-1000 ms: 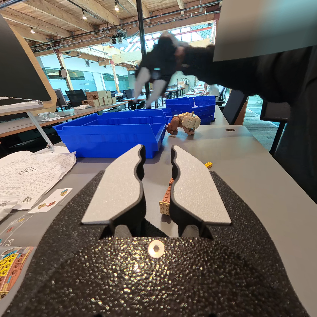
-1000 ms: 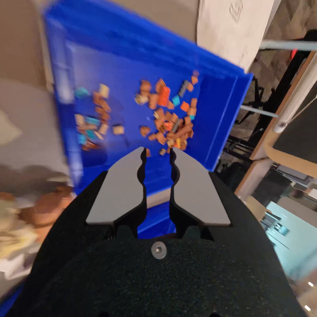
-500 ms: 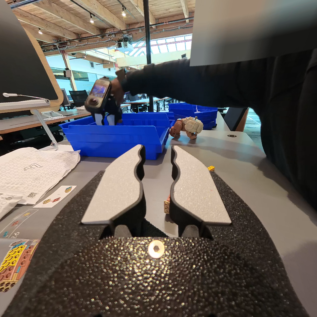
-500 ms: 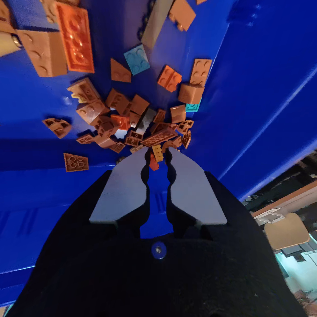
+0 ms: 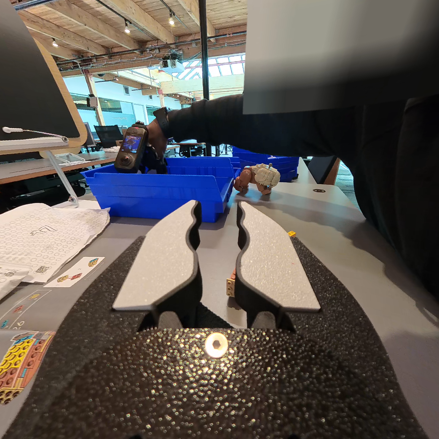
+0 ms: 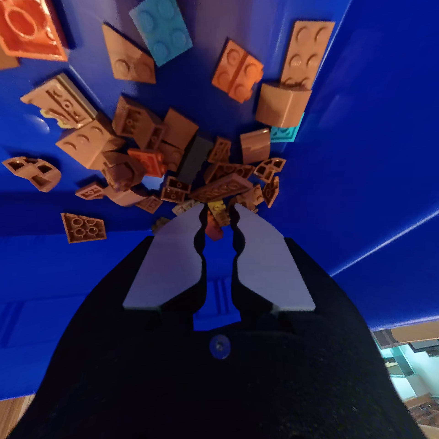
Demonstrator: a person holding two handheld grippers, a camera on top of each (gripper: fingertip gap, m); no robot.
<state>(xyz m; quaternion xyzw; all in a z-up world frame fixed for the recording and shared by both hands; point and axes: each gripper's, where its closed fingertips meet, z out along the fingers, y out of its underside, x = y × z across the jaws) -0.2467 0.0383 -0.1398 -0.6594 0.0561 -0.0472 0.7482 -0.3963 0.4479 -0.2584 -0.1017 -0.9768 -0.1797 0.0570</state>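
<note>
The right gripper [image 6: 217,215], deep in the blue bin [image 6: 356,166], pinches a yellow brick [image 6: 218,212] — a shallow tip grip could slip or drag the neighbouring bricks [image 6: 221,187]; the left gripper [image 5: 218,225] hangs half-open, empty.

Left view bright and sharp, daylit by skylights [image 5: 213,69]; right view dim, blue-tinted, softly blurred, edges bowed

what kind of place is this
Likely an open-plan office or workshop: exposed wooden ceiling beams, rows of desks with office chairs, and a grey table holding a blue bin of toy bricks.
</note>
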